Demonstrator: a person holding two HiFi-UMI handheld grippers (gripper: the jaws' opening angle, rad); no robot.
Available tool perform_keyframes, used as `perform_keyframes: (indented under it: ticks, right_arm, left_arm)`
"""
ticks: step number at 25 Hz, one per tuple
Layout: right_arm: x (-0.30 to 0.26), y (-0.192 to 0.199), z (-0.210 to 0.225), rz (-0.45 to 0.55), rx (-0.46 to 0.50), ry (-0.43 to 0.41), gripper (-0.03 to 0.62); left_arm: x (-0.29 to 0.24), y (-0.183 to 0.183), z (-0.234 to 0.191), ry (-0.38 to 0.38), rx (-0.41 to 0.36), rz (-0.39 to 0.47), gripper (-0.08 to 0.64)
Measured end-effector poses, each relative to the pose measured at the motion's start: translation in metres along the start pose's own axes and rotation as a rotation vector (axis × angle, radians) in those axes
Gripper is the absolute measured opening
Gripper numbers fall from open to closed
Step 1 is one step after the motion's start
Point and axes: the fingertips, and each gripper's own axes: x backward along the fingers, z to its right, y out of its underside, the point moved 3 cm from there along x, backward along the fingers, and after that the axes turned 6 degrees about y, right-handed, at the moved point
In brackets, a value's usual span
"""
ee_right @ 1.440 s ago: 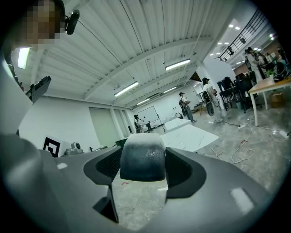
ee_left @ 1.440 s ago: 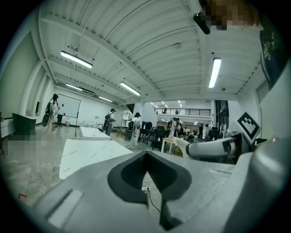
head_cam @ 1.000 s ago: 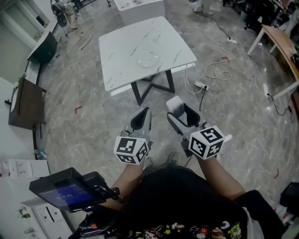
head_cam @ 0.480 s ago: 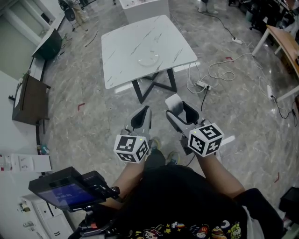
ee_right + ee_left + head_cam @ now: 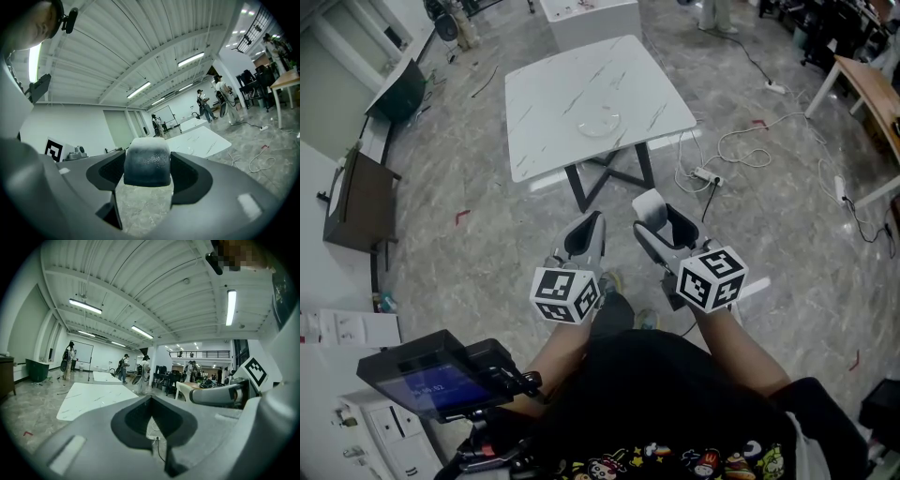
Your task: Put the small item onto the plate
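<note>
A clear plate [image 5: 600,122] lies on the white marble-look table [image 5: 553,84], far ahead of both grippers. My right gripper [image 5: 654,216] is shut on a small whitish-grey rounded block [image 5: 651,206], held in the air above the floor. In the right gripper view the block [image 5: 146,161] fills the gap between the jaws of that gripper [image 5: 146,174], with the table [image 5: 197,139] well beyond. My left gripper [image 5: 591,226] hangs beside it with its jaws closed together and nothing in them; its own view shows the left gripper [image 5: 151,400] and the table [image 5: 96,397] in the distance.
Dark crossed legs [image 5: 605,178] carry the table. A power strip and cables [image 5: 705,173] lie on the floor to its right. There is a wooden desk [image 5: 872,89] at far right and a dark cabinet [image 5: 356,202] at left. Several people stand at the back [image 5: 124,369].
Both grippers keep their pose and the block stays gripped. The person's foot has stepped forward beneath the grippers, and the view has shifted slightly.
</note>
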Motion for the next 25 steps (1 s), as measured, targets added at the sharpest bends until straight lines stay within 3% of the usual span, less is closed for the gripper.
perform_keyframes:
  ticks: [11,25]
  right_arm:
    - [-0.039,-0.002,0.005,-0.035,0.006,0.025,0.327]
    - [-0.137,-0.024,0.014,-0.049,-0.011,0.067,0.325]
  left_arm:
    - [-0.021,-0.001,-0.037,0.011,0.031,0.004,0.002]
    - [-0.071,-0.020,-0.128,0.057,0.046,-0.006,0.002]
